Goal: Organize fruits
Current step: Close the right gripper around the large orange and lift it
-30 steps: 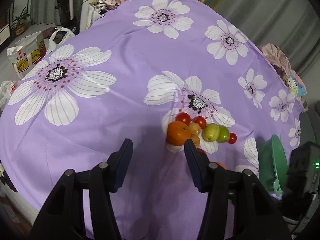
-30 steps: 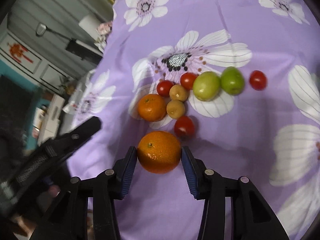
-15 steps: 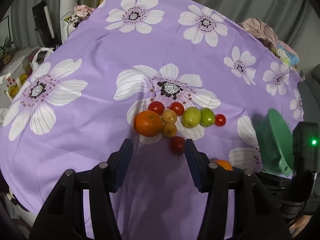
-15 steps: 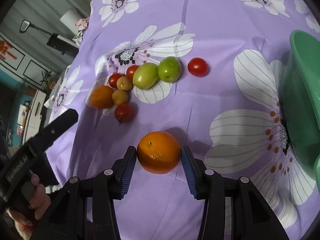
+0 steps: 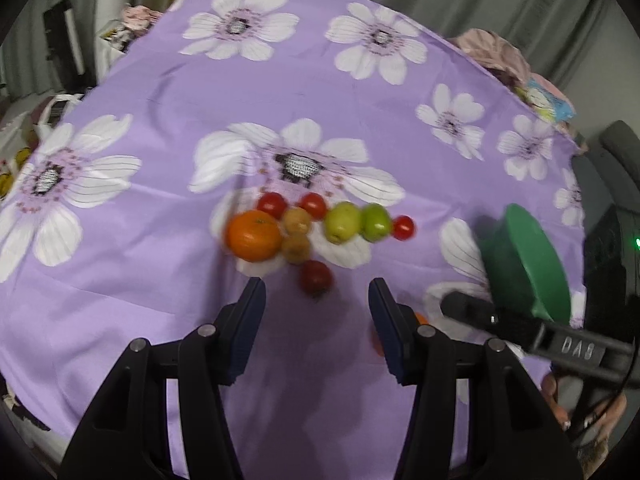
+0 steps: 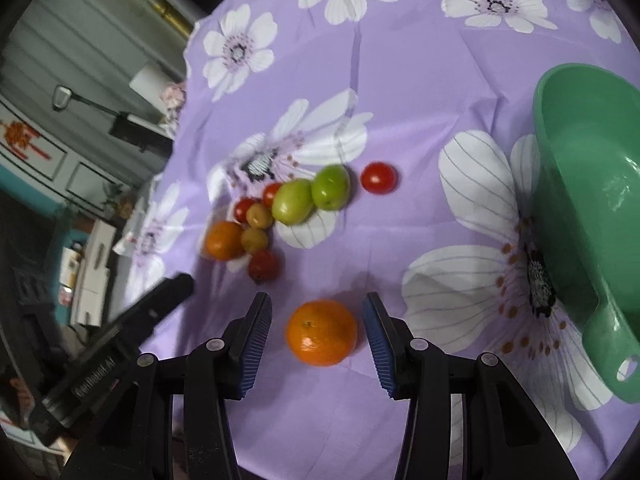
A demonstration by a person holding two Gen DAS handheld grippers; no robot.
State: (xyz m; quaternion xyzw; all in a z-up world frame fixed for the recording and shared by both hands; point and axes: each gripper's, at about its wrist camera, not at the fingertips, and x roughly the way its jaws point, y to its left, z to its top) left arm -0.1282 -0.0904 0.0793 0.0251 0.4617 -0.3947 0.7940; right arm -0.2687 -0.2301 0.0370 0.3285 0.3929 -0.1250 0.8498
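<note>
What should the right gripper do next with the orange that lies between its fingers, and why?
Probably close the right gripper on the orange. The fruit sits between the fingers, but a strip of purple cloth shows on each side of it, so the pads seem not to press. The green bowl to the right looks a likely destination afterwards.

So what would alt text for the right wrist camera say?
An orange sits between two black fingers, a gap on each side, over a purple flowered cloth. Beyond it is a cluster of small fruit; a green bowl stands at right.
</note>
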